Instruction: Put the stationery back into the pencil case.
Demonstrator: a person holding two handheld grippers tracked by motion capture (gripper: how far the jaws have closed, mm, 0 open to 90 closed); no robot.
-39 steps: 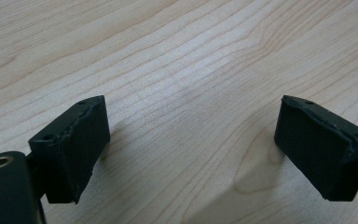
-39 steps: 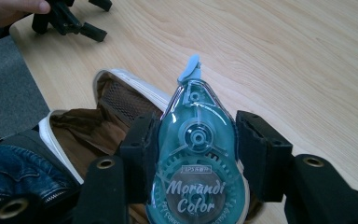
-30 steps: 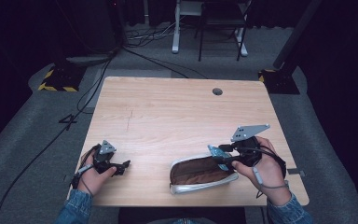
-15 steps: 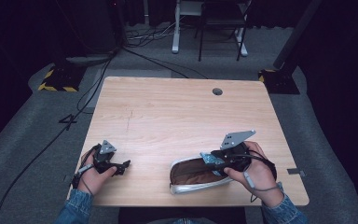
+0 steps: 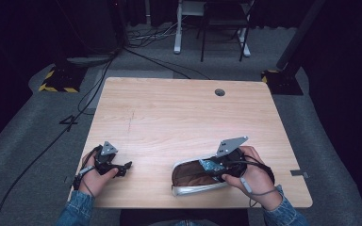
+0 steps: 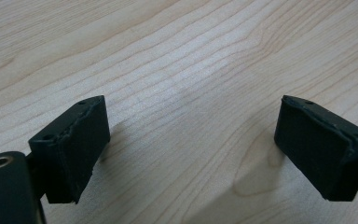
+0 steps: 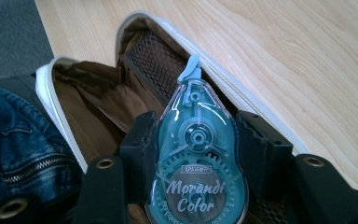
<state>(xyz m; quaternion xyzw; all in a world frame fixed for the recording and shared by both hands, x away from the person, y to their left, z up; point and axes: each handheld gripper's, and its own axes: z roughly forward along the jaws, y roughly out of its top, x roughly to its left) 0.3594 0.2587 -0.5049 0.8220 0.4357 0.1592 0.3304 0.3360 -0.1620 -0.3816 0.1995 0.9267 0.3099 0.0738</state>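
One open pouch (image 5: 193,176), one correction tape (image 7: 196,163) clamped by right gripper (image 7: 193,163); left gripper (image 6: 191,144) wide, empty

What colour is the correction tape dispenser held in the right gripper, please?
Translucent teal with a pale blue tip; the correction tape dispenser shows best in the right gripper view.

— Where can you pass?
— Table (image 5: 179,117): far half and middle bare wood, wide open between your hands. Cable hole (image 5: 219,92) near far edge.
— Near edge?
— Open pencil case (image 5: 193,176) lies front-right, blocking that lane; right gripper (image 5: 215,165) sits at its mouth w/ teal correction tape (image 7: 198,163) filling the jaws, tip over the opening.
— Left side?
— Left gripper (image 6: 191,140): jaws spread, bare wood between.
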